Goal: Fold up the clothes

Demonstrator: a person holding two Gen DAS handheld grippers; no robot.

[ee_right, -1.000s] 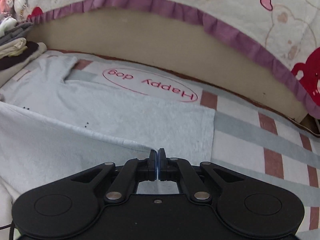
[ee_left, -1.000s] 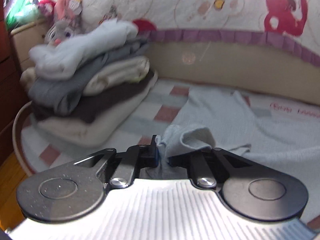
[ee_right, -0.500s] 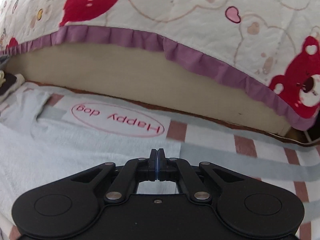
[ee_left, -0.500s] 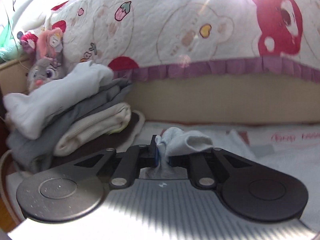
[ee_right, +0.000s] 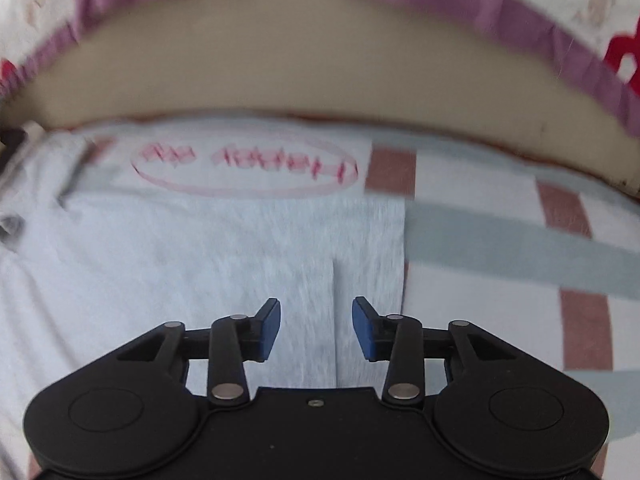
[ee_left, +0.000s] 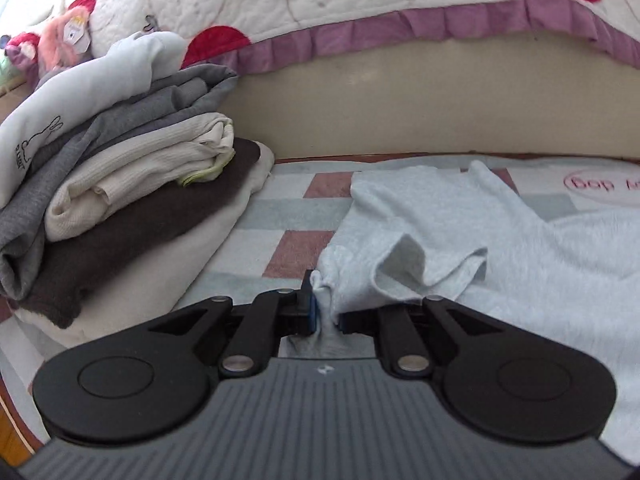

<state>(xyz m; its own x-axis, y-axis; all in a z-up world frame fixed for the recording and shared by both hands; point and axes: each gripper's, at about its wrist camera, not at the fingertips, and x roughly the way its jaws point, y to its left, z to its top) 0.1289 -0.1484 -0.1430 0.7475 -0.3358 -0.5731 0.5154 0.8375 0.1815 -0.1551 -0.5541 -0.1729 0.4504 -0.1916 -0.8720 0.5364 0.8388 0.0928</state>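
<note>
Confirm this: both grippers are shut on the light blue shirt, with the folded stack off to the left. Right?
Not quite. The right gripper is open, fingers apart above the light blue shirt, as the right wrist view shows. The left gripper is shut on it, with the folded stack to the left.

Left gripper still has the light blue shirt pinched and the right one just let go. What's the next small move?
Probably lower the left gripper and open it: it is shut on a bunched fold of the light blue shirt, while the right gripper is open above the flat folded edge.
</note>
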